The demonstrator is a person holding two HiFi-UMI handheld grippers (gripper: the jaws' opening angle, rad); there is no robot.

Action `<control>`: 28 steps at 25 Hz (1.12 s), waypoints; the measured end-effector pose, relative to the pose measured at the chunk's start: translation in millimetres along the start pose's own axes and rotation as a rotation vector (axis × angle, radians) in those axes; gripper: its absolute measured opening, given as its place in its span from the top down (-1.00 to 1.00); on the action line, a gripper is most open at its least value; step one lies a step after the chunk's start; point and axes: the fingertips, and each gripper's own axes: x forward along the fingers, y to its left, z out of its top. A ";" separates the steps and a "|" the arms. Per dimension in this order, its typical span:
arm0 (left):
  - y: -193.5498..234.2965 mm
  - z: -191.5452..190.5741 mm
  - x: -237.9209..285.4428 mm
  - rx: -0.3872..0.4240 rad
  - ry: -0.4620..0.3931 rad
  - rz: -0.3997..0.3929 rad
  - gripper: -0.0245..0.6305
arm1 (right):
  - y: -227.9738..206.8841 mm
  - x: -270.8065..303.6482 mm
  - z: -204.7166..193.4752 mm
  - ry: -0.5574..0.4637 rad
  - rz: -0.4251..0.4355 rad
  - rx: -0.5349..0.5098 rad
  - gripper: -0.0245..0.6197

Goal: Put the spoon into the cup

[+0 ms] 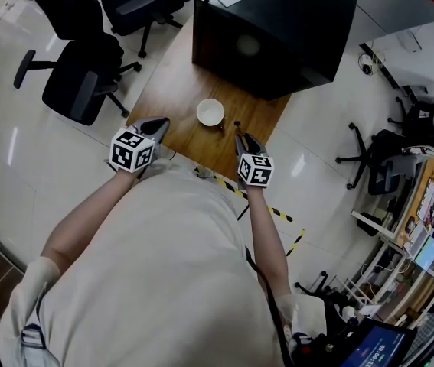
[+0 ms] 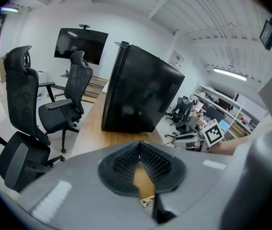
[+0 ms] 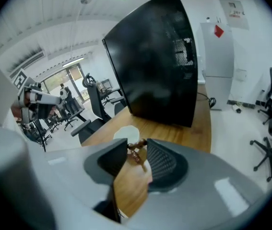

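Wooden table | spoon clamped in right tongs | cup ahead

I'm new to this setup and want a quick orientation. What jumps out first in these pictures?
A big black box fills the far end of the wooden table, with a white cup standing alone on the bare wood in front of it. Just right of the cup, the right claw grips a small brown spoon at its tips, while the left claw is shut and empty at the table's near left edge.
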 end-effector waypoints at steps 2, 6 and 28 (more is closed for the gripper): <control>1.3 1.1 -0.3 -0.002 -0.003 0.001 0.93 | 8.3 -2.3 10.1 -0.017 0.015 -0.008 0.53; 3.8 2.8 -1.2 -0.002 -0.007 0.005 0.93 | 23.1 -2.9 26.0 -0.040 0.046 -0.028 0.53; 30.0 4.8 -24.7 -0.030 -0.057 0.066 0.93 | 72.8 44.3 37.3 0.022 0.167 -0.130 0.53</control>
